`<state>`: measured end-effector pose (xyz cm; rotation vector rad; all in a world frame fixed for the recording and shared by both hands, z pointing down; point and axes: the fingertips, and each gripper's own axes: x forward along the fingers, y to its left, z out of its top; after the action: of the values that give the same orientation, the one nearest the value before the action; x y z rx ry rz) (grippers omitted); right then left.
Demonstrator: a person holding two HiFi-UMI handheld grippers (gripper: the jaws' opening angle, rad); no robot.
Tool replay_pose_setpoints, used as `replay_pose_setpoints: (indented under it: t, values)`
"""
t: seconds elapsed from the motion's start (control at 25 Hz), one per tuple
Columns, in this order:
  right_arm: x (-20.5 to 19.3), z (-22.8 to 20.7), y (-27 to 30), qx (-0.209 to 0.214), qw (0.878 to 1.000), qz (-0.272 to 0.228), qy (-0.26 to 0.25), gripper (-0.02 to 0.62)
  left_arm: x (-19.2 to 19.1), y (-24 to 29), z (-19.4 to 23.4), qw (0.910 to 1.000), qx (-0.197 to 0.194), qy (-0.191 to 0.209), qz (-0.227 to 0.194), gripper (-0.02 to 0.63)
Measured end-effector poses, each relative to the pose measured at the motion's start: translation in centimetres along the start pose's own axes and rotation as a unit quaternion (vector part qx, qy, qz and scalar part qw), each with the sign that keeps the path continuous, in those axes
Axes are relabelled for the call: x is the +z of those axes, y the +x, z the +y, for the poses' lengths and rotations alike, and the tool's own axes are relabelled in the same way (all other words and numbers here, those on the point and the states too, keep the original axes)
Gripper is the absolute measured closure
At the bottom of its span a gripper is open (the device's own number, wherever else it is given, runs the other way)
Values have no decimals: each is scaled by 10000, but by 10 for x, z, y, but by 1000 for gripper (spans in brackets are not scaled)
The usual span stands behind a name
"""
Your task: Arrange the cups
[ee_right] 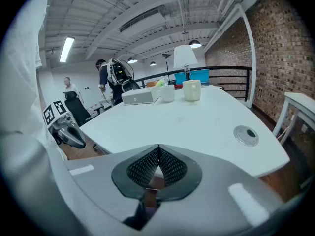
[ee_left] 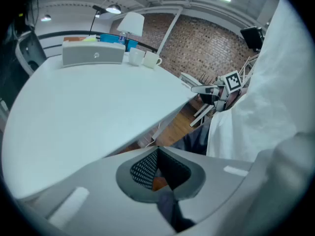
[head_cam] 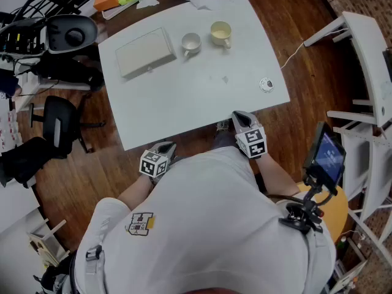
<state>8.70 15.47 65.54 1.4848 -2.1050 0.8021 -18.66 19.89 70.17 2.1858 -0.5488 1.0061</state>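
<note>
White table [head_cam: 184,97], head view: the two cups stand in the upper middle of the frame, near the far edge. The pale cup [head_cam: 191,43] is just right of a flat white box [head_cam: 146,52]. The cream cup [head_cam: 220,33] is to its right, near it but apart. Both are upright, mouths up, and look empty from above. A round disc [head_cam: 266,85] is set in the table at right, well apart from the cups.

Your left gripper [ee_left: 157,154] has its jaws pressed together with nothing between them. It sits at the lower left edge of the table, close to your body. Your right gripper [ee_right: 158,151] is also closed and empty, at the lower right edge of the table. Both are well apart from the cups.

Handling, judged:
- The cups look like glazed ceramic, so they should be stiff, fairly light, slick on the pads, and likely to chip if knocked together.
- Each handle seems to point toward the lower part of the head view, on your side.
- Best hold is probably across the wall at the rim, one jaw inside and one outside, away from the handle.
- You must spread the jaws before reaching.
- Keep each cup upright, since a pinch on one side lets it swing.
- Set it down gently.
</note>
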Motion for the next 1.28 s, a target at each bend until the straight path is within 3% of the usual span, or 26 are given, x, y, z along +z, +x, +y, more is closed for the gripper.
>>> replay_pose_setpoints:
  t: [0.16,0.4,0.6,0.76,0.92,1.12,1.28]
  values:
    - [32,-34,9,-36,9998,-201,-68,595,71,25,-6,9991,120,243,-326,606]
    - [69,-65,27,-90,9994,-259,-203,595,160,49,-11,9941,264,283,-1016,606]
    - [95,-83,40,-251,9985,-206,-443,595,213,74,-16,9895,165,455,-1362,606]
    - [109,-96,48,-361,9973,-175,-615,595,240,89,-13,9856,311,637,-1538,606]
    - [119,-104,55,-383,9964,-175,-730,595,281,95,13,9767,918,759,-1783,606]
    - [127,-100,64,-243,9956,-202,-878,595,320,94,61,9575,1897,888,-1983,606]
    - [132,-97,76,-142,9951,-184,-959,595,343,99,81,9492,2159,1092,-2013,606]
